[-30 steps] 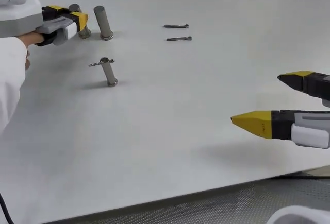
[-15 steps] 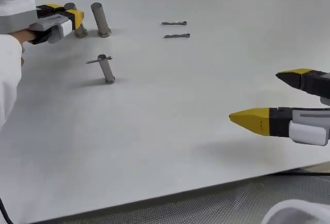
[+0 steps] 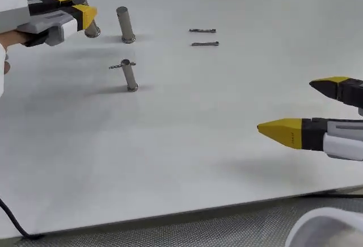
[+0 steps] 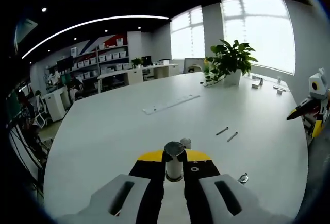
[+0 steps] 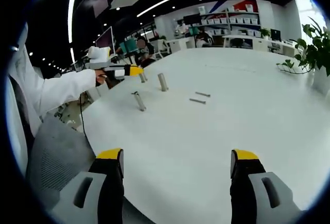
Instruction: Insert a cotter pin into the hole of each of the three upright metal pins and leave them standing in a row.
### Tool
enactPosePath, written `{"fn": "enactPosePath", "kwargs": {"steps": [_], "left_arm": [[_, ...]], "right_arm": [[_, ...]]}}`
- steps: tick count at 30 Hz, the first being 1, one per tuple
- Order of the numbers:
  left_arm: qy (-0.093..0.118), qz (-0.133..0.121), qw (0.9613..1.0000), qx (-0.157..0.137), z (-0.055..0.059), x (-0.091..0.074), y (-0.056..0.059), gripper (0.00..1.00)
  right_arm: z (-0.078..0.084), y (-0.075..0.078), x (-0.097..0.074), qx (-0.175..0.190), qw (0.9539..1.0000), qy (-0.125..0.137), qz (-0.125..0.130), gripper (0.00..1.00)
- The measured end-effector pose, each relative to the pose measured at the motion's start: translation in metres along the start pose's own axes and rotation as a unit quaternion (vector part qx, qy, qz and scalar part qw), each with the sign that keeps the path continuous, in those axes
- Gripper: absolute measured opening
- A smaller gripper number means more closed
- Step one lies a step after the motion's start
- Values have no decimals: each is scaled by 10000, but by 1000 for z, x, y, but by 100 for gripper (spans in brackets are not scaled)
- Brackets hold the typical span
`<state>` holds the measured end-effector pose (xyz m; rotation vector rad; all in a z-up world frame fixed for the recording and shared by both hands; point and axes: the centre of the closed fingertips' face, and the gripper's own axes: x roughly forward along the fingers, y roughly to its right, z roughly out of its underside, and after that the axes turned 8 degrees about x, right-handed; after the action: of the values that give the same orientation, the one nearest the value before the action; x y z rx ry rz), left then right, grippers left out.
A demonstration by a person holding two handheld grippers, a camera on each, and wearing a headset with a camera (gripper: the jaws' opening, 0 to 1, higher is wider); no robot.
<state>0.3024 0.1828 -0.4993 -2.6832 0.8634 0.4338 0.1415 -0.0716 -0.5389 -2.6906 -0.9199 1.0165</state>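
Hand-held grippers, pair, one per hand
Left gripper (image 3: 85,14): raised at far left, jaws seemingly closed on a metal pin (image 4: 174,163). Right gripper (image 3: 285,106): near right, level, jaws wide apart

In the head view the left gripper (image 3: 82,6) hides the middle of the far metal pin (image 3: 92,29). The right gripper (image 3: 283,105) is cut off by the right edge, past its jaws.

Bright, even overhead light on the white bench (image 3: 187,145), soft pale shadows left of the upright pins (image 3: 130,76), windows (image 4: 258,28) blown out with daylight, ceiling strip light (image 4: 103,22) glaring, heavy fisheye bending at gripper view edges
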Motion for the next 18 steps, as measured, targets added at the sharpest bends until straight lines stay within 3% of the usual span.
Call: {"fn": "enactPosePath", "kwargs": {"steps": [2,9,11,14,18], "left_arm": [[48,159,9996,232,-6,-9,9,9],[181,577,9976,336,-19,-44,52,9],[218,615,9973,332,-22,-48,58,9],[320,784,9956,394,-29,-57,75,9],[308,1077,9926,467,-27,-59,94,9]], "right_arm": [[-1,-2,0,-34,10000,22,-26,83],[-5,-10,-4,-150,9998,81,-87,83],[-5,-11,-5,-168,9998,94,-88,83],[-5,-14,-9,-212,9997,125,-89,83],[-2,-15,-15,-242,9996,120,-48,83]]}}
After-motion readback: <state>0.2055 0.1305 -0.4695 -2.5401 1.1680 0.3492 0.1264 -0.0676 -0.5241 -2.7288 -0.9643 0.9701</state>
